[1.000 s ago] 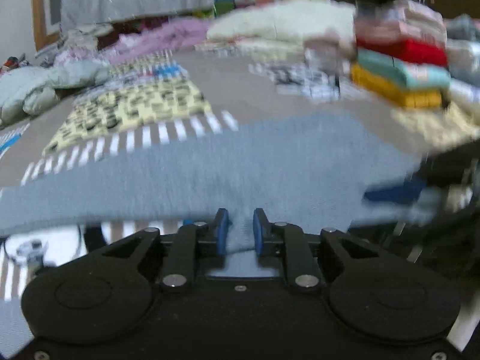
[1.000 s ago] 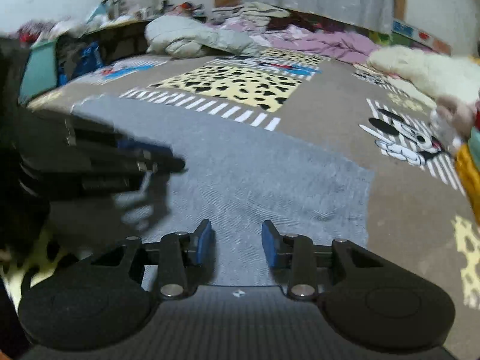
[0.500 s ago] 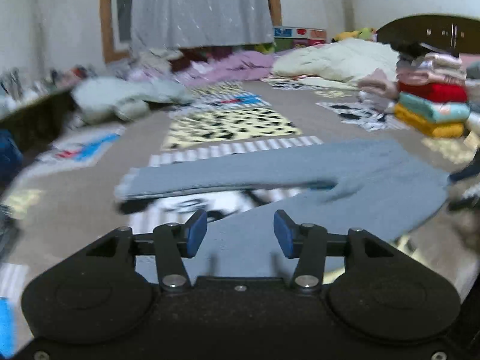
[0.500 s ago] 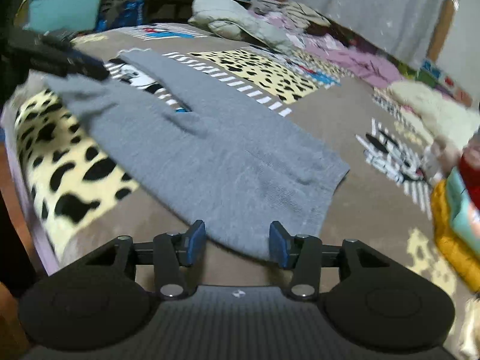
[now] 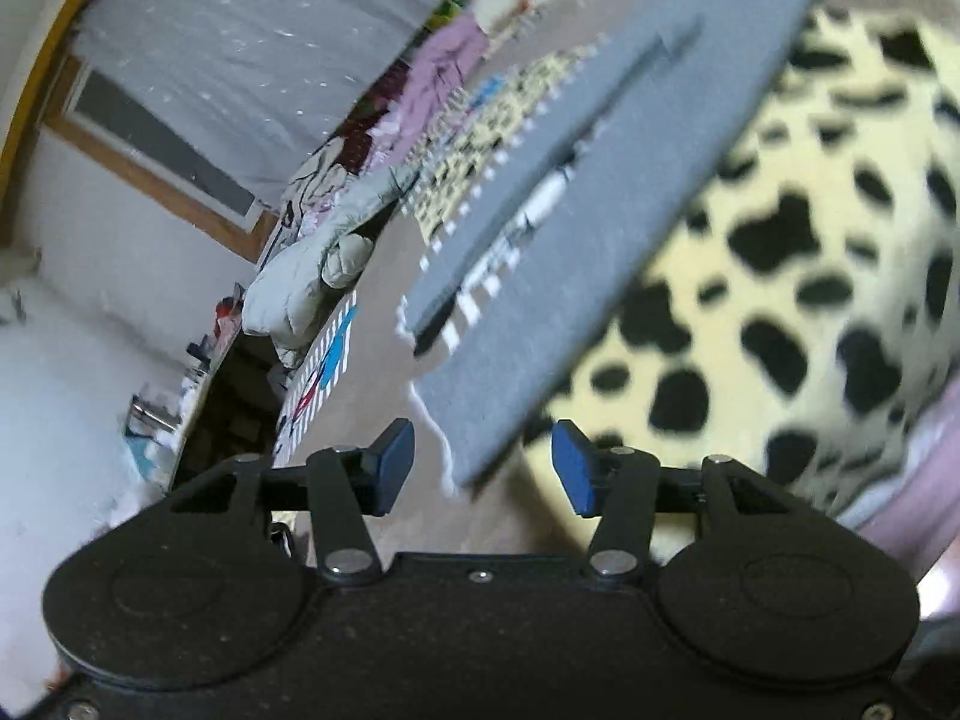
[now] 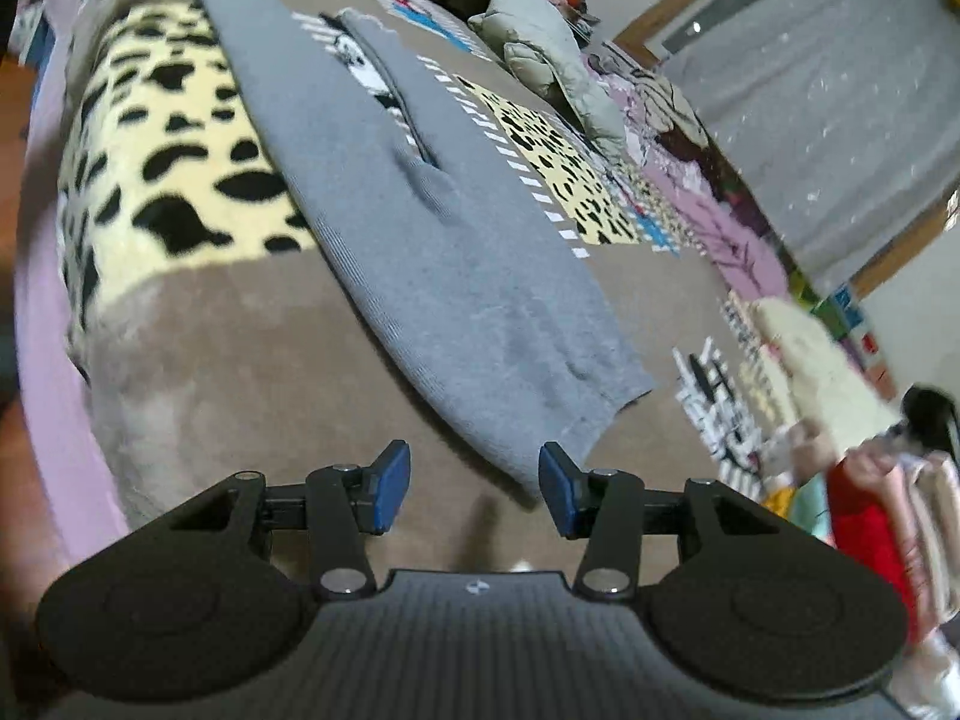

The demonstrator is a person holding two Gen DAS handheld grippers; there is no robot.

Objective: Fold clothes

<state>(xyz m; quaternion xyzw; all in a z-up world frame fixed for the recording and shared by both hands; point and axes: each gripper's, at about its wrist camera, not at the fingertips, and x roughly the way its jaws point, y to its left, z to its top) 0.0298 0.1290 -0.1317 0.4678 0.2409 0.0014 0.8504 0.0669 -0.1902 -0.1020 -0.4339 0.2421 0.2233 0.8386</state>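
Two grippers point at a pair of grey trousers [image 6: 456, 240] spread flat on a patterned blanket [image 6: 240, 324] that covers a bed. In the right wrist view the trousers run from the upper left toward the lower right, the two legs split apart near the top and the waist end lying nearest the camera. The right gripper [image 6: 474, 483] has its blue pads apart with nothing pinched; the waist edge lies just ahead of the gap and the pads do not press on it. At the top left of that view a dark tool shape sits near the leg ends, too cut off to read further.

In the left wrist view the scene is tilted and blurred. The left gripper [image 5: 483, 462] has its jaws opening, and the end of one trouser leg [image 5: 540, 324] lies just ahead of the gap between the pads, not gripped. A yellow patch with black spots [image 5: 798, 300] lies beside the leg. A grey curtain [image 5: 252, 60] hangs behind the bed, and a stack of folded clothes [image 6: 882, 510] sits at the right edge of the right wrist view.
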